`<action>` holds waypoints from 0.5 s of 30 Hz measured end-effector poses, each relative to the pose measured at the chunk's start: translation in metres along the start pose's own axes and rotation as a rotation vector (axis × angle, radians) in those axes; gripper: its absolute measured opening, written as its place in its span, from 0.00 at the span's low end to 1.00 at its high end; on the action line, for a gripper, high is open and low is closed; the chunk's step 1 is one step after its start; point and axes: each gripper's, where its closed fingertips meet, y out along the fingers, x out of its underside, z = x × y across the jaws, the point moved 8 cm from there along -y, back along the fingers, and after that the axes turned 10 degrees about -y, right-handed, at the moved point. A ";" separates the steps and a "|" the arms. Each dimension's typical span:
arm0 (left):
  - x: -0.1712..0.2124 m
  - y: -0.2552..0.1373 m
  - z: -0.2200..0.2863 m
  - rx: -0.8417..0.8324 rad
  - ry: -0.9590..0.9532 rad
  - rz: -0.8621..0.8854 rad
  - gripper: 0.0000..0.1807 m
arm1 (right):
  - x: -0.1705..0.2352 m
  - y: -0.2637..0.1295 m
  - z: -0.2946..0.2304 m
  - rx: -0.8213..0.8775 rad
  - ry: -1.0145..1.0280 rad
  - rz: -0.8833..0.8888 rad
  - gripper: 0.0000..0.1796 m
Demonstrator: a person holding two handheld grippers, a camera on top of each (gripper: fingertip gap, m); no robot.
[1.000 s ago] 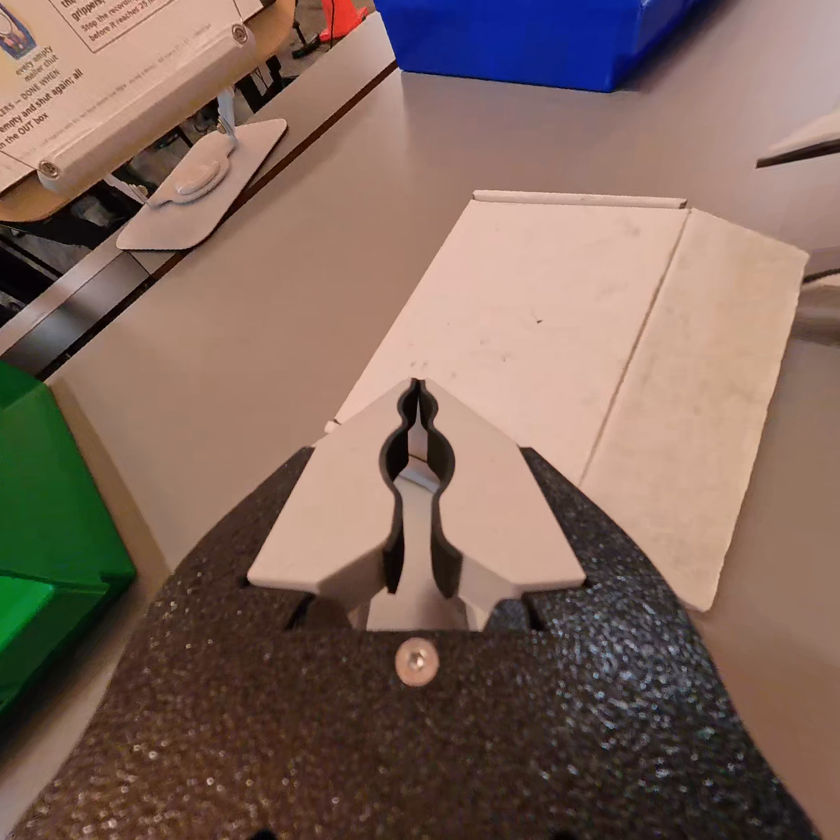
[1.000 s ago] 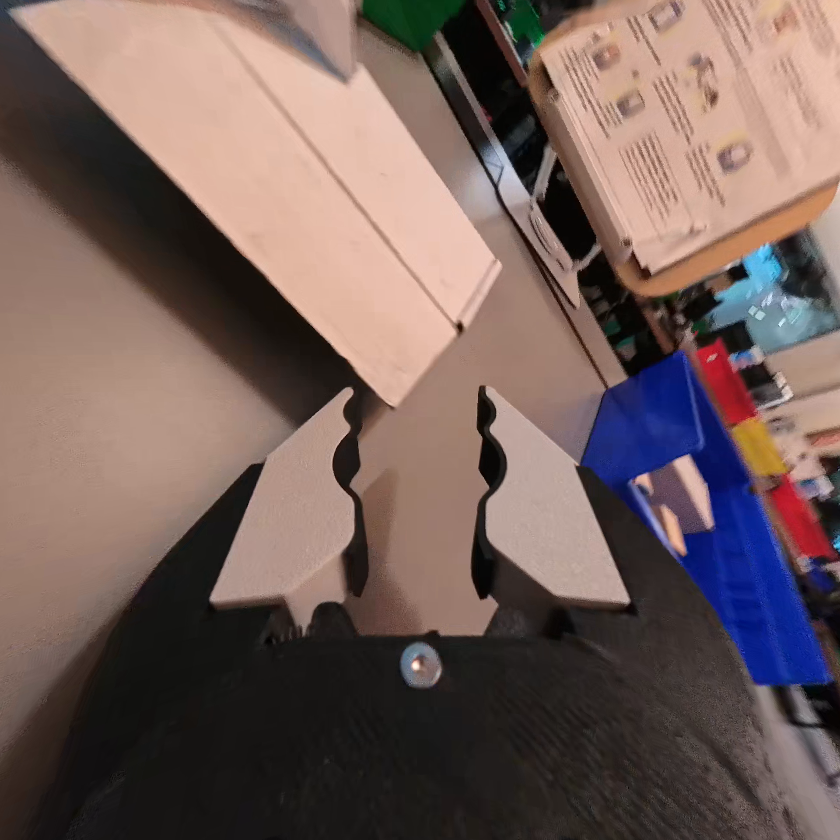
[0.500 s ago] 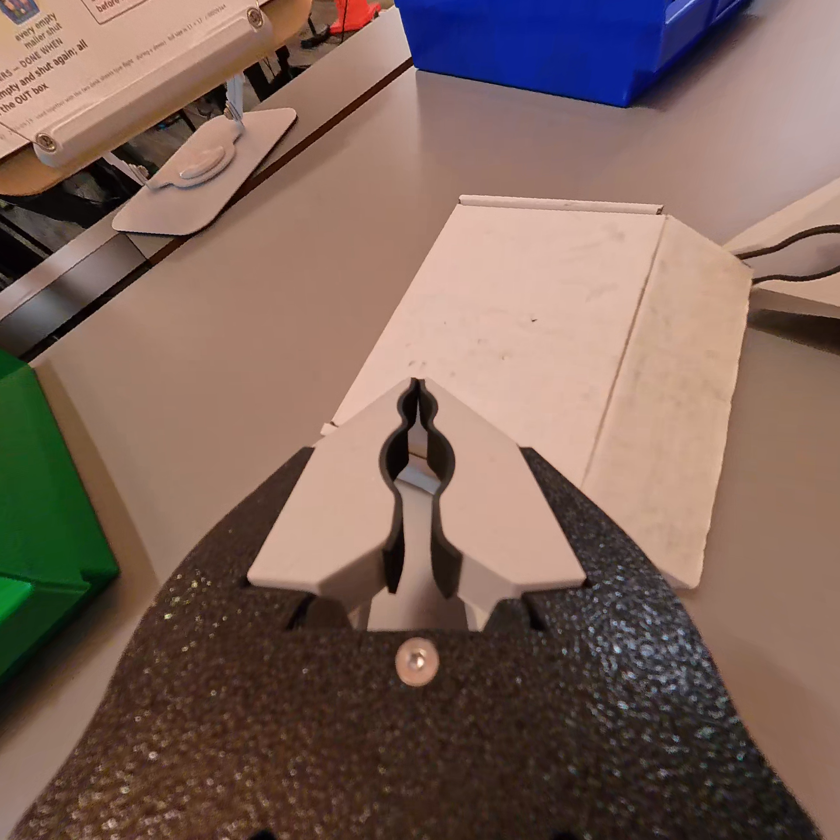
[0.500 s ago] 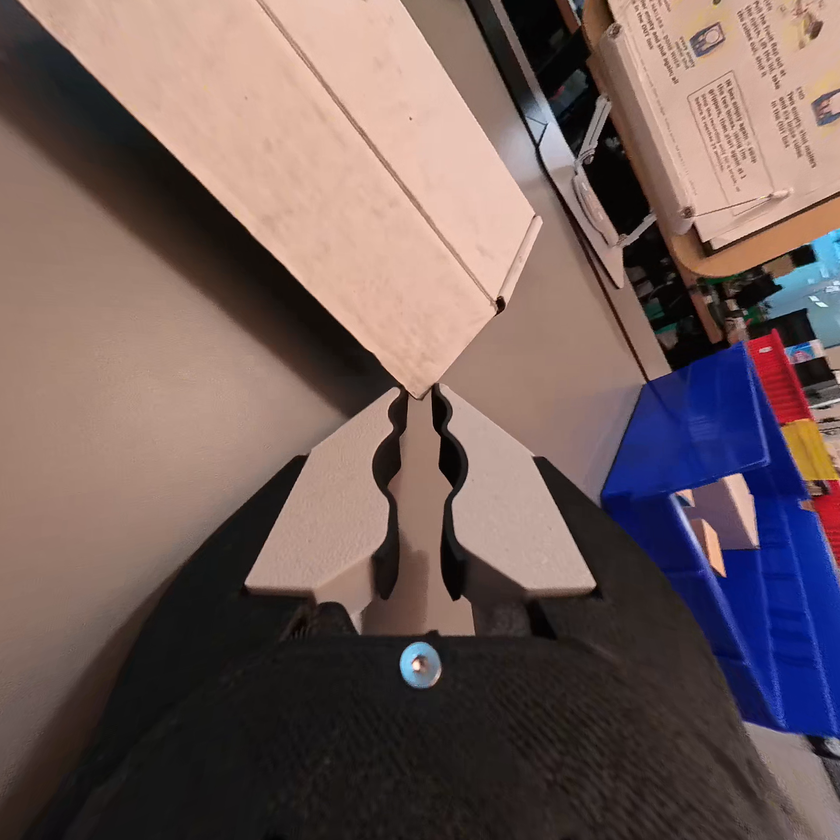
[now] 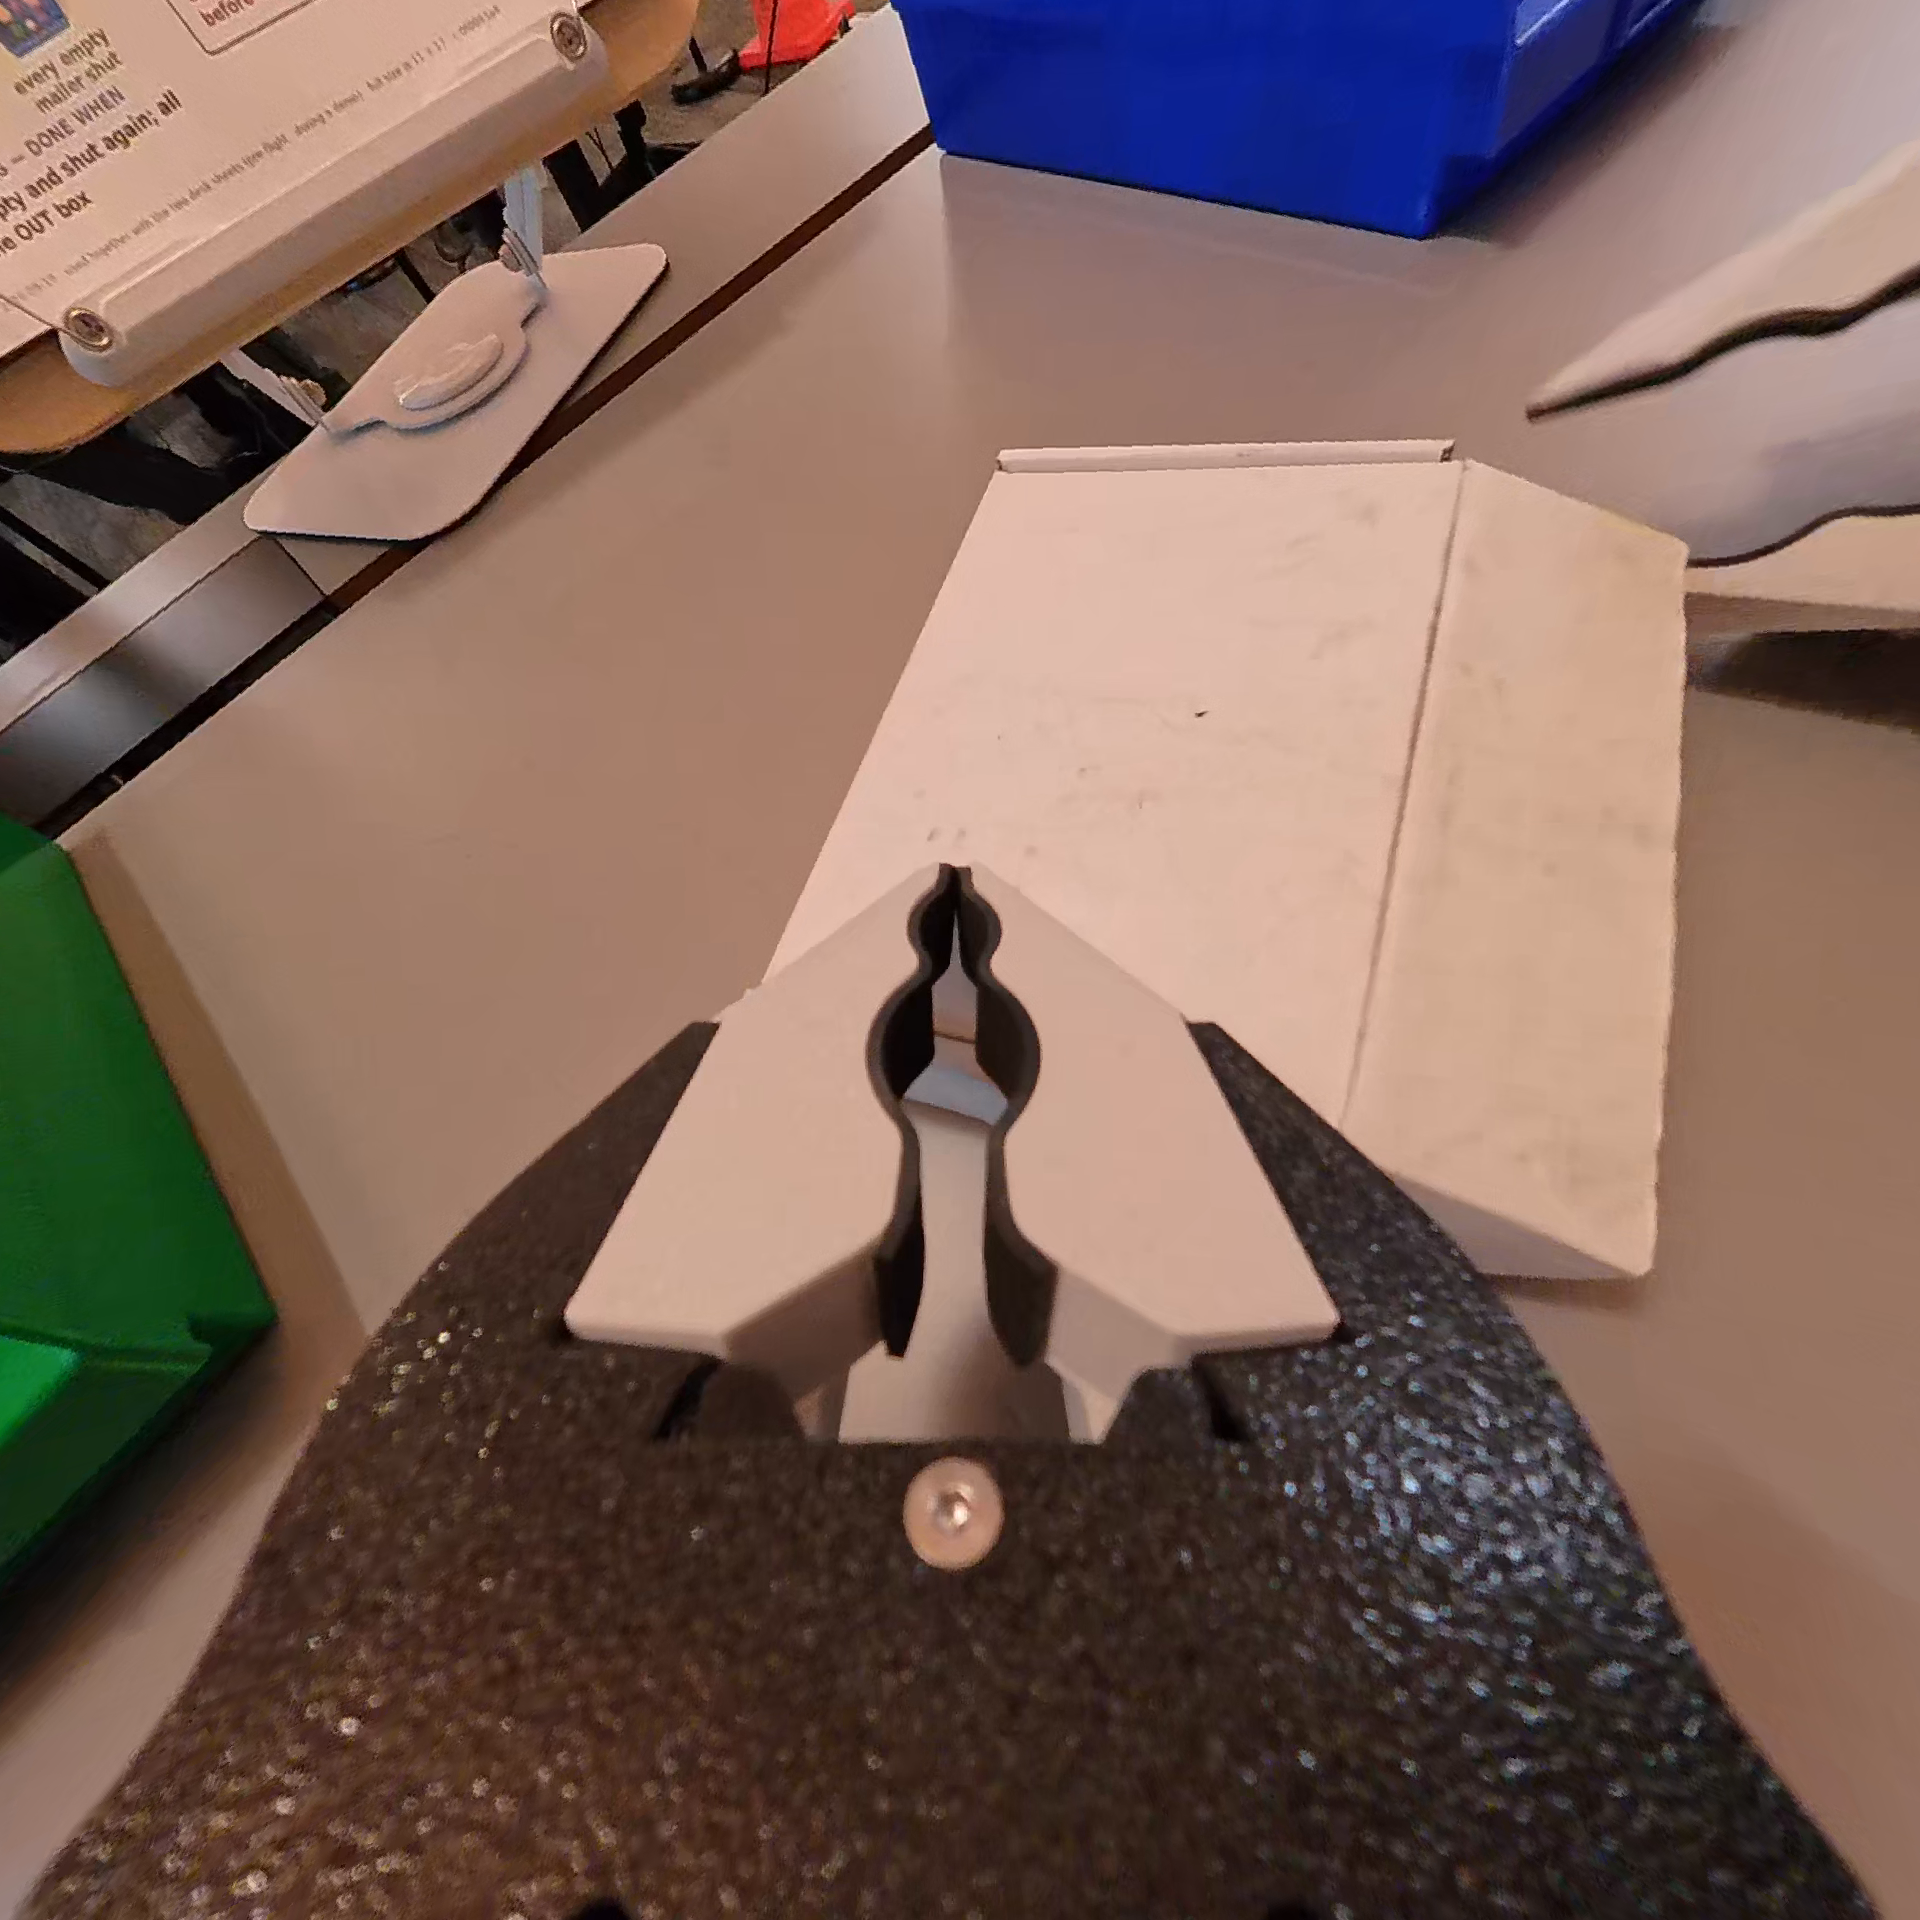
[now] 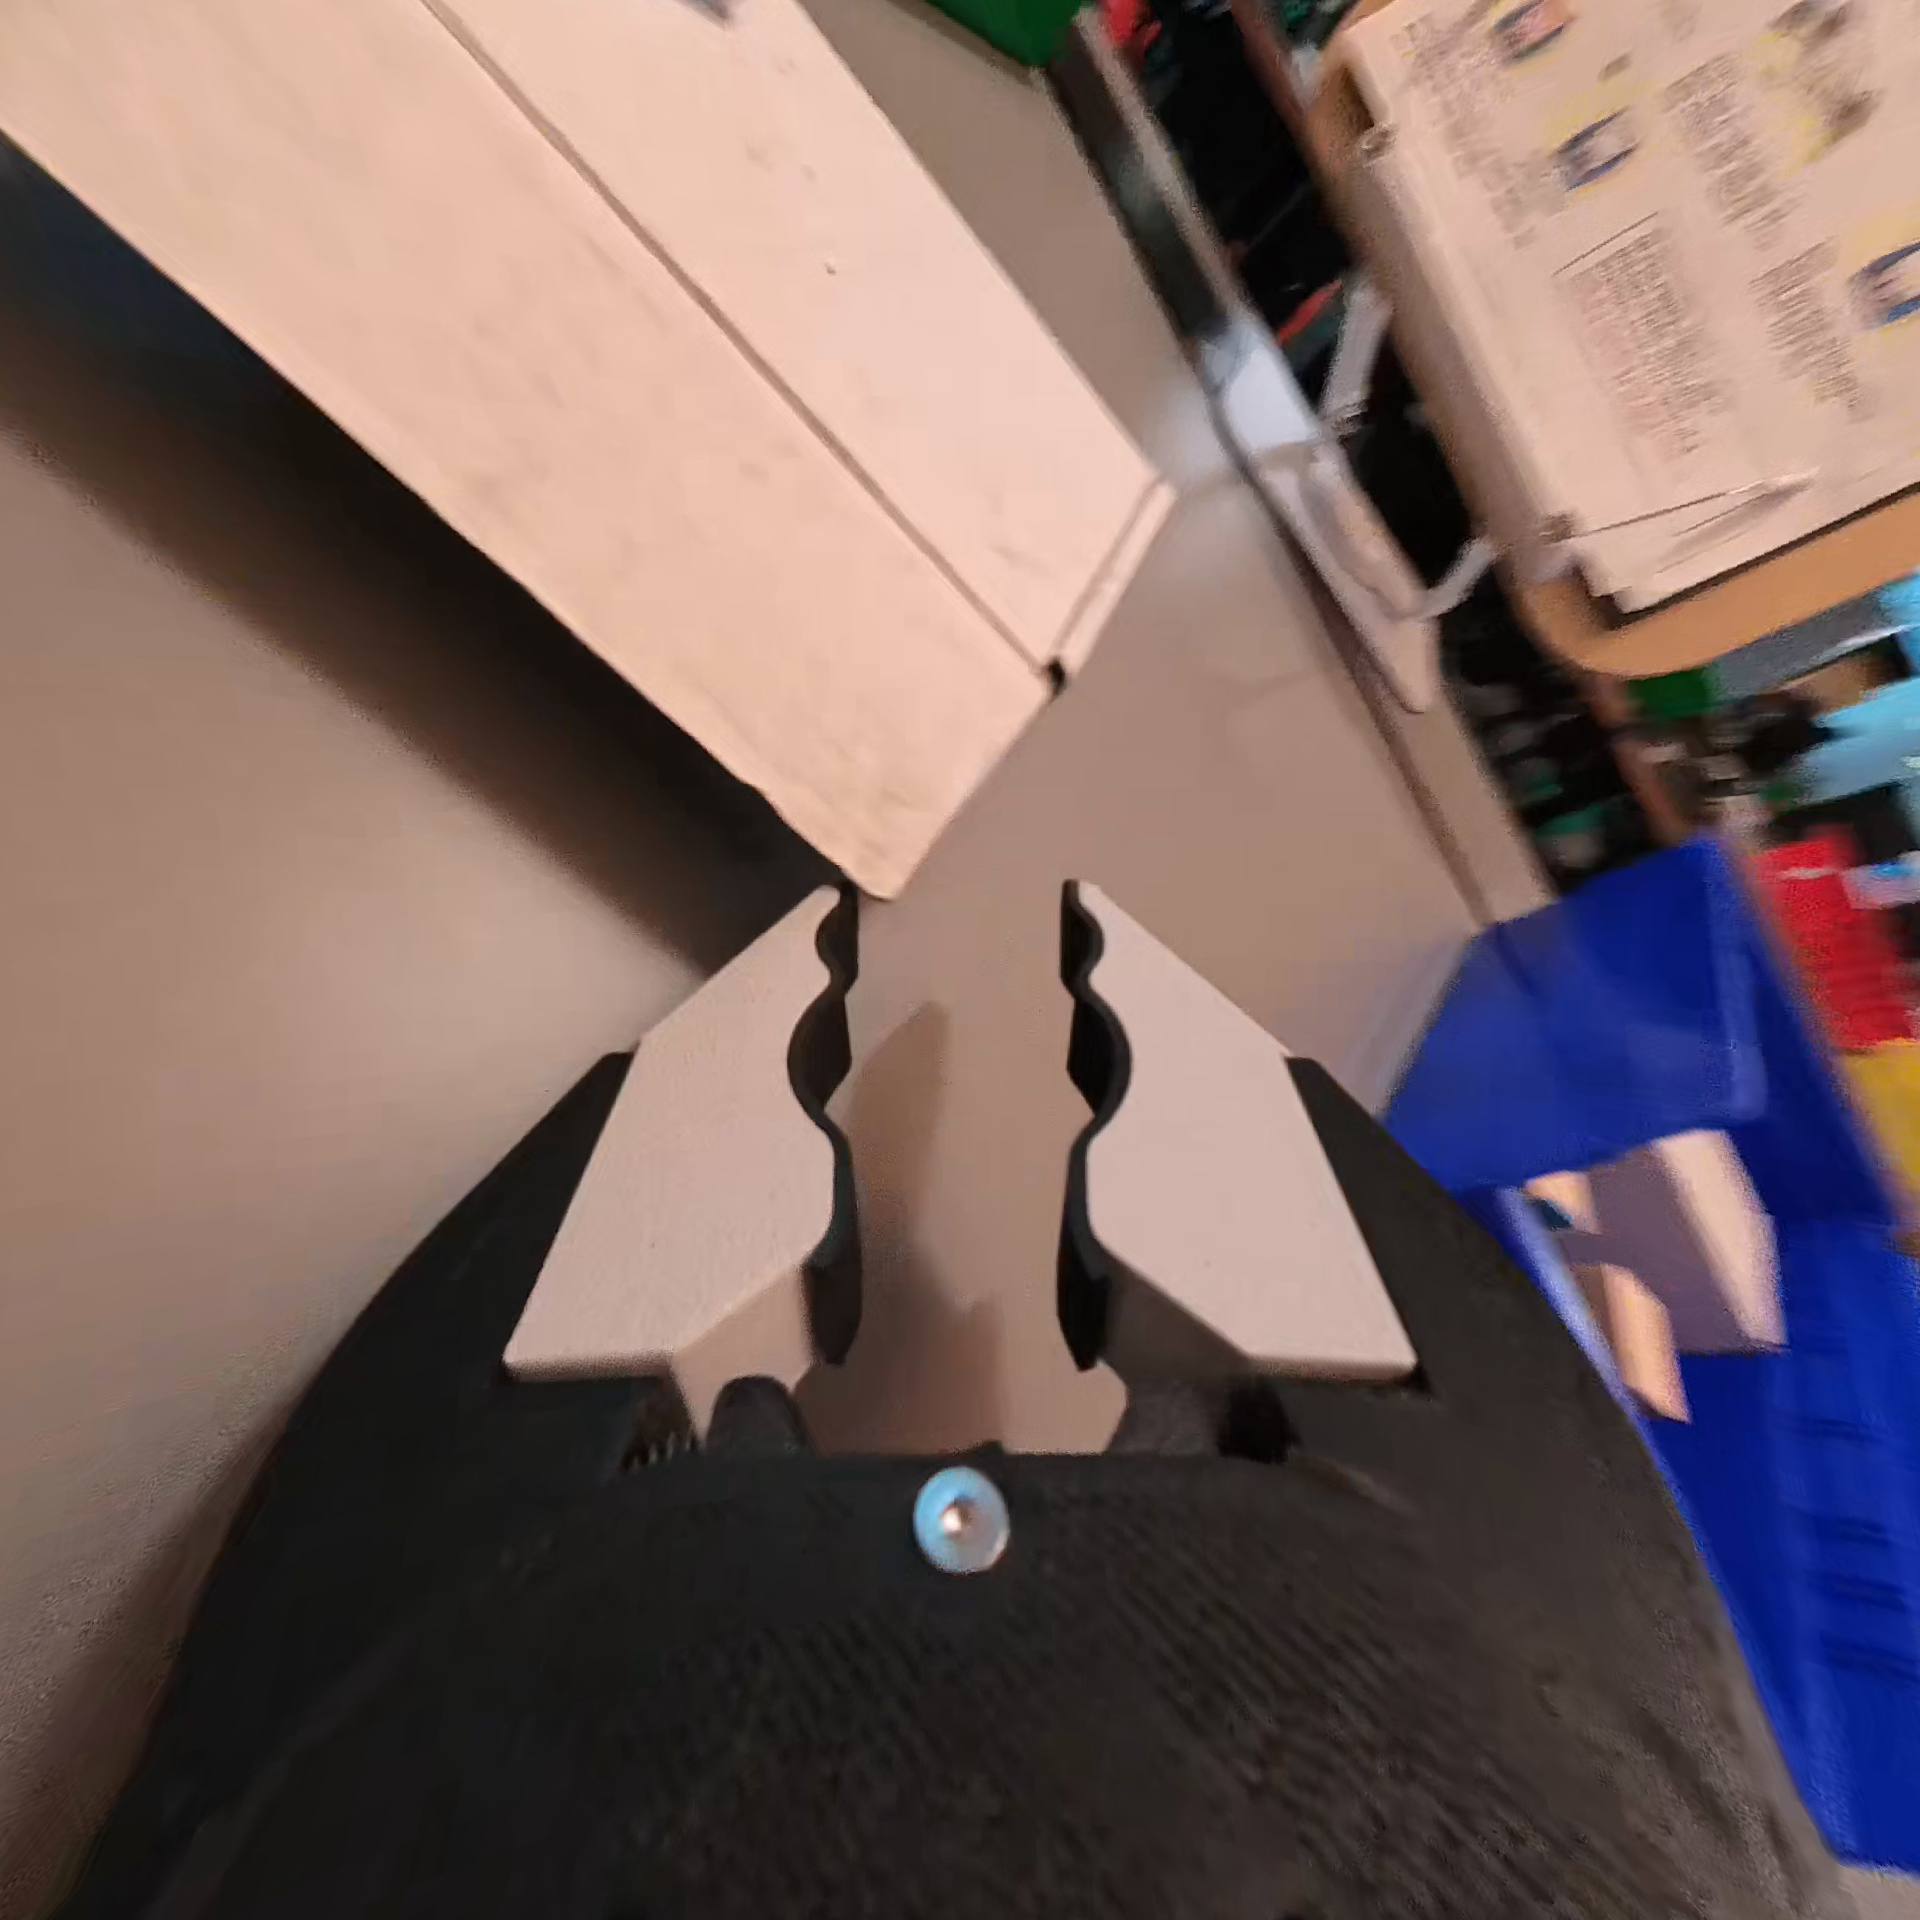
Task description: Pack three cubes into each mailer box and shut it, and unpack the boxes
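Left gripper (image 5: 954, 883) had its jaws fully closed, tips meeting over the near corner of the white mailer box (image 5: 1195, 727). Couldn't tell whether they pinched the cardboard or just sat above it. Box lay shut and flat on the grey counter (image 5: 623, 675), its side panel sloping down to the right. Right gripper (image 6: 956, 904) had jaws partly open with nothing between them; its left fingertip was just beside the box's corner (image 6: 883, 873), contact unclear. Right view was motion-blurred. Blue bin (image 6: 1714, 1195) sat to the right with pale cube-like pieces inside. Green bin (image 5: 94, 1195) sat at the counter's left edge. An instruction sheet on a stand (image 5: 416, 395) stood beyond the box.
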 end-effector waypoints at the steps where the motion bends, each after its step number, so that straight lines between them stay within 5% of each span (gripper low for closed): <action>1: 0.000 0.000 0.000 0.000 -0.002 0.000 0.00 | 0.001 0.003 0.003 0.052 -0.061 -0.019 0.24; 5: 0.000 0.000 0.001 -0.012 0.014 0.004 0.00 | -0.004 0.015 0.001 0.097 -0.257 0.015 0.24; 6: 0.000 0.000 0.000 -0.019 0.021 0.006 0.00 | -0.005 0.017 -0.001 0.092 -0.279 0.036 0.17; 7: 0.001 0.000 0.000 -0.023 0.023 0.007 0.00 | -0.005 0.019 -0.003 0.071 -0.279 0.042 0.10; 15: 0.002 0.002 -0.006 -0.017 -0.021 0.028 0.00 | -0.007 0.017 -0.005 -0.032 -0.174 0.102 0.08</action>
